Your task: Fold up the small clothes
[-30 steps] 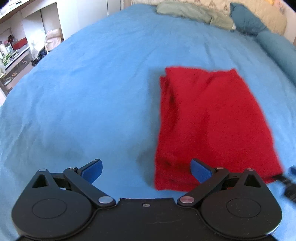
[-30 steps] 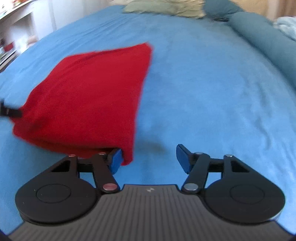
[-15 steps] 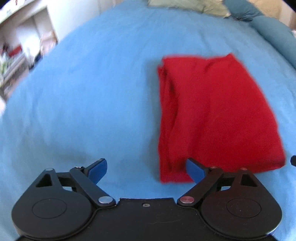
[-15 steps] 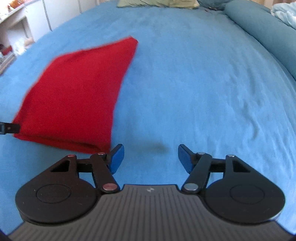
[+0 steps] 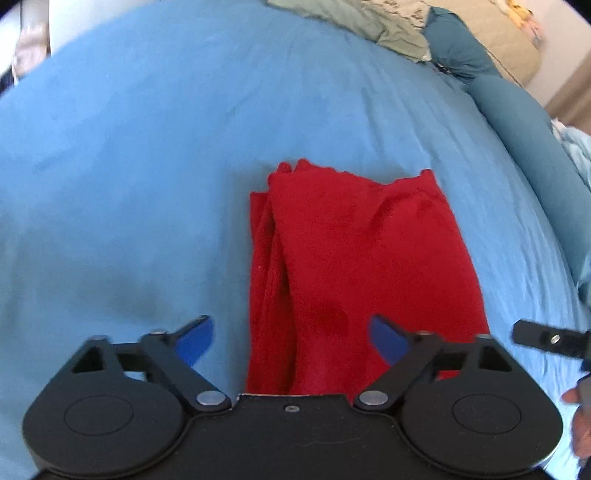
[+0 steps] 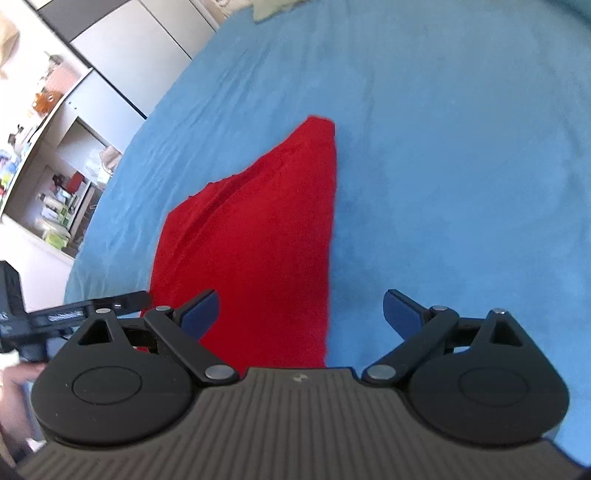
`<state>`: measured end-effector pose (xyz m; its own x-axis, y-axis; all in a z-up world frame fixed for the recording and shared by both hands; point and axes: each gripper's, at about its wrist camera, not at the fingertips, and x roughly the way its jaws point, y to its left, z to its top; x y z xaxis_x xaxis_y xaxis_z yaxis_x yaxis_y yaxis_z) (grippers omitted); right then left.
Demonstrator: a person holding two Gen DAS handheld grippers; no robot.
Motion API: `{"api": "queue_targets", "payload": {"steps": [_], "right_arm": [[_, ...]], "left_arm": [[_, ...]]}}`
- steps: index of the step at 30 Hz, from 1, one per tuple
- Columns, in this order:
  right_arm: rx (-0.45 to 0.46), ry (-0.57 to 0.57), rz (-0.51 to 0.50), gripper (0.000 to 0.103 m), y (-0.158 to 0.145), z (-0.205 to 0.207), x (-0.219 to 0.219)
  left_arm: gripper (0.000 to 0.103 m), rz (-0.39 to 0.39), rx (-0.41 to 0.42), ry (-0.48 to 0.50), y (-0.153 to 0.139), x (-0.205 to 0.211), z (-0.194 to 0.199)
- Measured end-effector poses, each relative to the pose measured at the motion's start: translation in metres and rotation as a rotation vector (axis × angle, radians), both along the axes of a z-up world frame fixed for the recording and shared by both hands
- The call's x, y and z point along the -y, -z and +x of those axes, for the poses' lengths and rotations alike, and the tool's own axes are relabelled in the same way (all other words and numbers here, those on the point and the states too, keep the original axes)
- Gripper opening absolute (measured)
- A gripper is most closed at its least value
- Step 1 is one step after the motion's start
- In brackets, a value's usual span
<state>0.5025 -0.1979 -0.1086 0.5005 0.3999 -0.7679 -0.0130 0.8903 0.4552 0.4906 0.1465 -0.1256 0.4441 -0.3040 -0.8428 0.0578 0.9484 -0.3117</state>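
Observation:
A folded red cloth (image 5: 354, 258) lies flat on the blue bed, with layered edges along its left side. My left gripper (image 5: 291, 338) is open and empty, hovering over the cloth's near left edge. In the right wrist view the same cloth (image 6: 266, 236) runs away from me. My right gripper (image 6: 301, 314) is open and empty over the cloth's near right edge. The right gripper's tip shows in the left wrist view (image 5: 546, 338), and the left gripper's body shows in the right wrist view (image 6: 74, 317).
The blue bedsheet (image 5: 129, 166) spreads all around. Teal pillows (image 5: 524, 122) and a green-grey garment (image 5: 369, 22) lie at the bed's far end. White shelves with clutter (image 6: 55, 177) stand beyond the bed's left side.
Both grippers have moved inward over the near edge of the red cloth, which now sits between each pair of fingers. Both stay open. The cloth lies where it was.

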Motion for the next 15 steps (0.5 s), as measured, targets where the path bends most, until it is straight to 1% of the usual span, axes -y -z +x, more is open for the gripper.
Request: {"api": "queue_targets", "payload": {"steps": [4,6,8,10,11,12,13,14,15], "right_arm": [[-0.046,-0.018,0.016,0.103,0.028,0.028,-0.012],[-0.064,-0.021,0.026,0.092,0.041,0.037,-0.019],[-0.075,-0.009,0.041,0.092,0.051,0.041,-0.022],[-0.061,0.01,0.048,0.091,0.055,0.043,-0.024],[-0.052,0.013,0.047,0.081,0.054,0.043,-0.025],[-0.046,0.009,0.053,0.072,0.054,0.043,-0.027],[-0.047,0.003,0.057,0.069,0.053,0.044,-0.028],[-0.042,0.007,0.044,0.06,0.054,0.044,-0.03],[-0.035,0.007,0.035,0.053,0.053,0.045,-0.032]], "left_arm": [[0.085,-0.006,-0.002,0.003,0.01,0.008,0.011],[0.078,-0.024,-0.006,0.004,0.013,0.01,0.014],[0.075,-0.023,-0.007,0.002,0.017,0.013,0.017],[0.072,-0.019,-0.008,-0.004,0.018,0.016,0.019],[0.063,-0.032,-0.012,-0.009,0.018,0.017,0.02],[0.058,-0.036,-0.016,-0.017,0.018,0.018,0.02],[0.054,-0.035,-0.015,-0.025,0.017,0.019,0.019],[0.045,-0.04,-0.012,-0.028,0.015,0.02,0.019],[0.039,-0.035,-0.006,-0.033,0.013,0.021,0.018]]}}
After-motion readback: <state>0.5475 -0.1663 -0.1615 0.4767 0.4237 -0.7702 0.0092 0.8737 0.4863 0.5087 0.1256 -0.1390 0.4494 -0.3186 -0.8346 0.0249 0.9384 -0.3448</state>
